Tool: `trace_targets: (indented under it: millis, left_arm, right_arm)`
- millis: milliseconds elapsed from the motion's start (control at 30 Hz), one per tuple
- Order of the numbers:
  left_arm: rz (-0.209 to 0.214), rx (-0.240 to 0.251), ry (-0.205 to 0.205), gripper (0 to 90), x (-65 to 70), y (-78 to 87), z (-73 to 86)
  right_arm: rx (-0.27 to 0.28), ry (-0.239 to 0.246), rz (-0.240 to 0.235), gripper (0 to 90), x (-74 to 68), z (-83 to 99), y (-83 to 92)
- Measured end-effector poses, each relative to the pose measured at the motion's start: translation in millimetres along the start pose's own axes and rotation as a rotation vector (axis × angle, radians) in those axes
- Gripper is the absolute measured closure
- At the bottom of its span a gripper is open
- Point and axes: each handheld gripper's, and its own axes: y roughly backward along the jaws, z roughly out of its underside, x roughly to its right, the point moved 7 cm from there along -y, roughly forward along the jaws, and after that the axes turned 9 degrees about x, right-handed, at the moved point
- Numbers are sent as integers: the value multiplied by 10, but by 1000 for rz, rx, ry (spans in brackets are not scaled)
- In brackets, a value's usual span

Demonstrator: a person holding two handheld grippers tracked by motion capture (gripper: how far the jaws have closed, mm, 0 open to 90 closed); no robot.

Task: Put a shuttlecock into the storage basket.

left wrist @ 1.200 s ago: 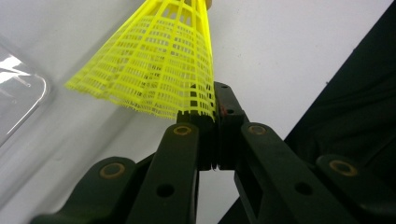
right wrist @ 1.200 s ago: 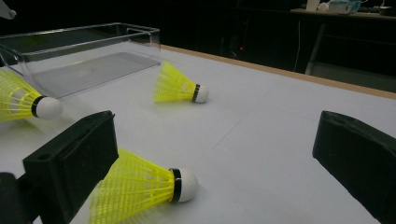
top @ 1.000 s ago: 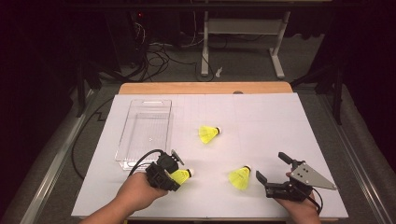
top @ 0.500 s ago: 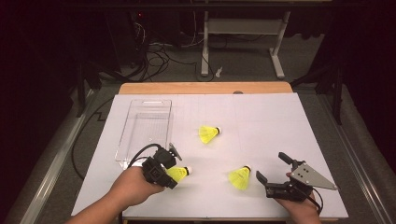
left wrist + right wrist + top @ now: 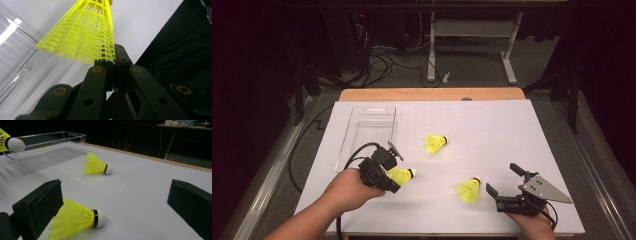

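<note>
Left tool (image 5: 391,176) clamped on the skirt rim of a yellow shuttlecock (image 5: 403,175) just off the counter (image 5: 492,125) beside the clear tray (image 5: 371,125), right tool (image 5: 504,182) gaping near another shuttlecock (image 5: 469,190): best to lift gently, keeping the mesh uncrushed, and drop cork-first into the tray.

Right gripper (image 5: 115,205) jaws stand wide apart over the white table (image 5: 150,182). A yellow shuttlecock (image 5: 77,218) lies just by the left jaw. Another shuttlecock (image 5: 96,166) lies farther off, near the clear plastic tray (image 5: 47,155). A third shuttlecock (image 5: 11,142) is up at the left edge.
</note>
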Motion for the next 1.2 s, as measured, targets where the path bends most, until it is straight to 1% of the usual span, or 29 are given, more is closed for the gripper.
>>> trace_targets:
  millis: [233, 433, 467, 500, 567, 800, 967, 1067, 1100, 1133, 1200]
  left_arm:
    - [-7, 13, 7, 886, -32, 162, -40]
    - [-22, 21, 30, 885, -114, 244, -30]
    - [-25, 25, 31, 885, -137, 260, -27]
    - [-27, 29, 41, 885, -153, 275, -20]
    - [-34, 32, 48, 885, -196, 306, -6]
    - [-58, 45, 91, 885, -364, 423, 59]
    - [-73, 46, 119, 885, -479, 463, 125]
    - [-87, 47, 141, 886, -561, 480, 162]
    - [-91, 40, 146, 886, -590, 492, 176]
    - [-94, 45, 160, 885, -621, 499, 189]
    - [-98, 47, 171, 885, -665, 514, 207]
  right_arm:
    - [0, 0, 0, 8, 0, 1, 0]
    - [3, -2, -1, 8, -2, -2, 1]
    - [3, -2, -1, 8, -2, -2, 1]
    - [3, -2, -1, 8, -1, -2, 1]
    - [2, -3, -1, 8, 1, -2, -1]
    - [4, -2, 1, 8, 0, -4, 4]
    - [2, -1, 1, 8, -1, -2, 0]
    - [1, -2, 2, 8, -1, 0, -1]
    - [1, -2, 2, 8, -1, 0, -1]
    - [1, -1, 2, 8, 0, -1, 0]
    - [2, -1, 2, 8, -1, -2, 2]
